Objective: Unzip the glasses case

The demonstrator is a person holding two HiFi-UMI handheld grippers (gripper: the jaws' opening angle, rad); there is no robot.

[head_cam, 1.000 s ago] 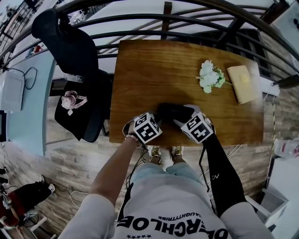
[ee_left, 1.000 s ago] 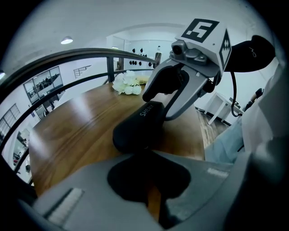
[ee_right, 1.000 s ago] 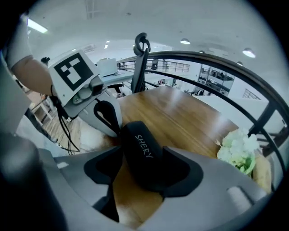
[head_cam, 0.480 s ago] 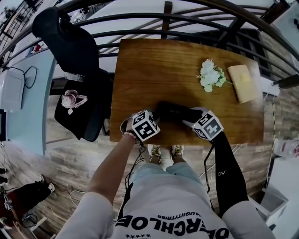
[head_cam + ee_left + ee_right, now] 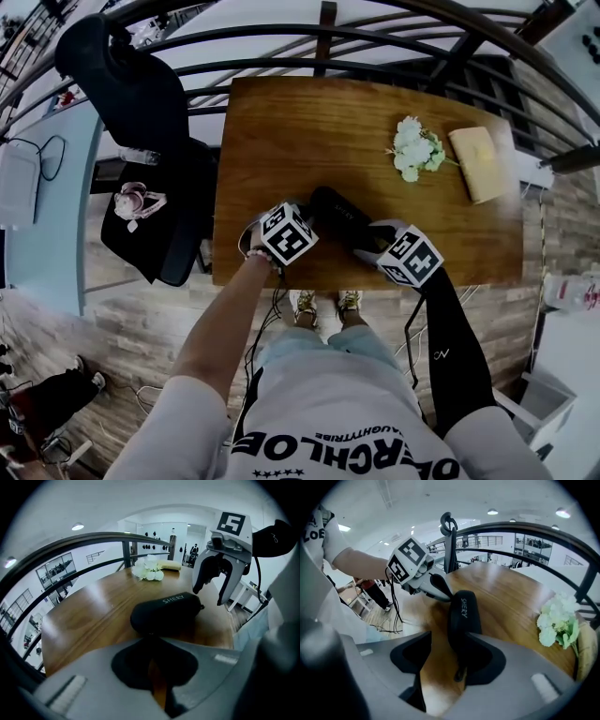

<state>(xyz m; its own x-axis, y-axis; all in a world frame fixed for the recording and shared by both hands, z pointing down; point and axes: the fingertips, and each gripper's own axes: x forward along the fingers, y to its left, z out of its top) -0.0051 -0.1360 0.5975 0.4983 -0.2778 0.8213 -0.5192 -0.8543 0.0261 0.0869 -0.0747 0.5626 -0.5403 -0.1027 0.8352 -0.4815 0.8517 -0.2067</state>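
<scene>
Two grippers meet at the near edge of a rectangular wooden table [image 5: 281, 122], its top a warm brown plank grain with a soft sheen. It stands beside a dark curved metal railing [image 5: 234, 42] on a pale wood-plank floor [image 5: 141, 319]. Toward the far right corner of the table lie a bunch of white flowers [image 5: 412, 150] and, just beside it, a flat tan pouch [image 5: 478, 164]. At the table's left stands a black chair [image 5: 178, 206] with a dark garment [image 5: 122, 84] draped over its back and pink headphones [image 5: 131, 202] on the seat. The glasses case [image 5: 339, 220] is black, matte and rounded like a long capsule. It is zipped closed and lies slantwise between both tools. The left gripper [image 5: 152, 639] has its jaws pressed together, tips at one end of the case. The right gripper [image 5: 447, 641] has just been closing, yet its jaws stand spread, the case's other end between them against one pad, a small dark zip pull [image 5: 460, 674] hanging there.
</scene>
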